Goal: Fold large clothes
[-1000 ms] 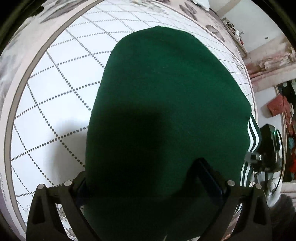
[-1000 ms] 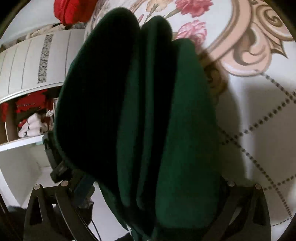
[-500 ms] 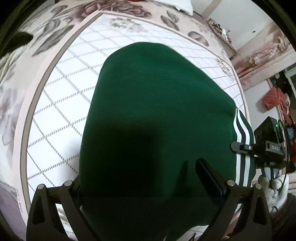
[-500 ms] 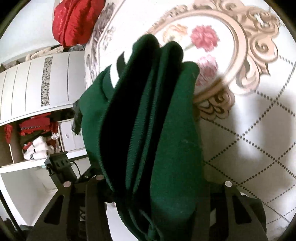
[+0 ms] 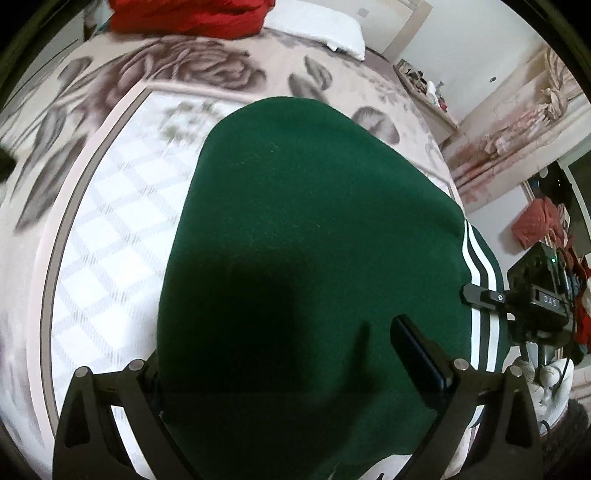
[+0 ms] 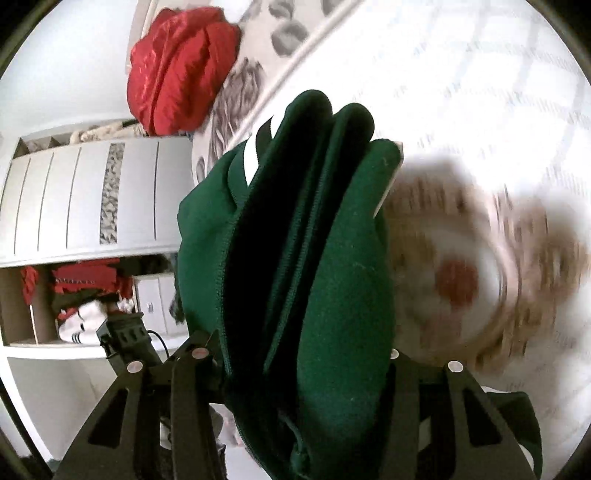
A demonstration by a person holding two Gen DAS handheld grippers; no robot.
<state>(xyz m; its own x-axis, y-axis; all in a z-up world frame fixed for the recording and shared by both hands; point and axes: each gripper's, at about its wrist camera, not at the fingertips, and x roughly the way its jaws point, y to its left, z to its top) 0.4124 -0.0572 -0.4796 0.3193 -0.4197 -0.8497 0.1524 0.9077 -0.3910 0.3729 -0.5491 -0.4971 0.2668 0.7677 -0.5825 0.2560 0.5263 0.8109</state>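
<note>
A dark green garment [image 5: 314, 240] with white stripes along one edge is folded into a thick bundle and fills the left wrist view. My left gripper [image 5: 295, 369] is shut on the near edge of the green garment; the cloth covers its left finger. In the right wrist view the same garment [image 6: 325, 295] shows as several stacked layers seen edge-on. My right gripper [image 6: 295, 362] is shut on these layers. The bundle hangs above the patterned bedspread [image 5: 110, 240]. The right gripper's body [image 5: 535, 295] shows at the right of the left wrist view.
A red bundle of cloth [image 6: 177, 66] and a white pillow [image 5: 317, 22] lie at the head of the bed. A white wardrobe with open shelves of clothes [image 6: 74, 258] stands beside the bed. More clothes [image 5: 535, 221] hang at the right.
Both grippers have lifted the green bundle higher off the bed and swung it; more of the bed head, red cloth and room is in view. Both stay shut.
</note>
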